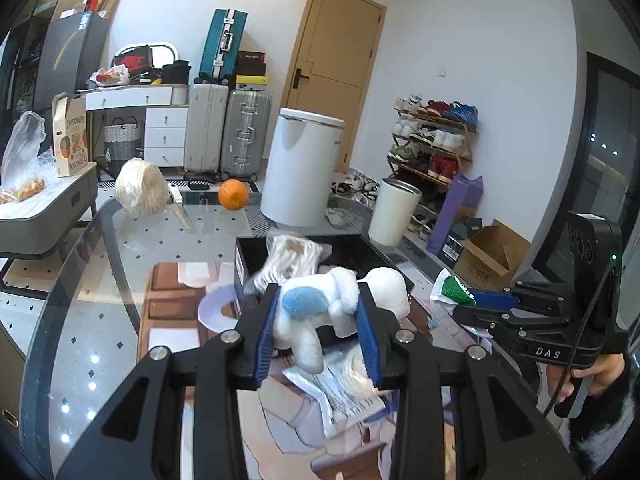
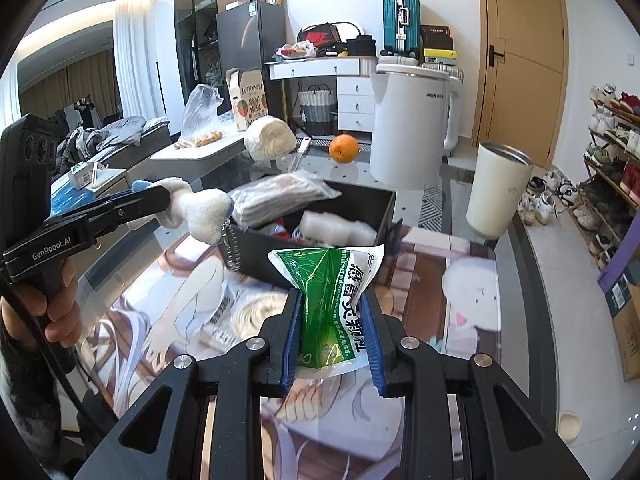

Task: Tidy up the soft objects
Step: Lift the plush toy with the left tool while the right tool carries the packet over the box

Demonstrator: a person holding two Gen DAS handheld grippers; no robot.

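A white plush toy (image 1: 320, 312) with a blue fuzzy patch is clamped between the blue ribbed pads of the left gripper (image 1: 318, 320), above the near edge of a black box (image 1: 352, 248). Its pile is matted; a short bead chain (image 2: 226, 236) hangs from it in the right view. A glossy green-and-white pouch (image 2: 332, 304), crinkled and pinched at the waist, is clamped in the right gripper (image 2: 334, 332), at 6 o'clock from the box. The box is square and matte; in it lie a clear bag of folded grey fabric (image 2: 280, 196) and a roll of white wrapped goods (image 2: 340, 228), partly hidden by its wall. Flat clear packets (image 2: 232, 316) lie on the printed mat (image 2: 472, 300) under the grippers, their contents hard to make out. The mat covers a glass table (image 1: 120, 248). At 12 o'clock from the box an orange (image 1: 233, 195) stands, at 11 o'clock a ball of pale twine (image 1: 140, 188), at 2 o'clock a cream tumbler (image 1: 394, 212). A hand (image 2: 60, 312) is seen on the left gripper's handle.
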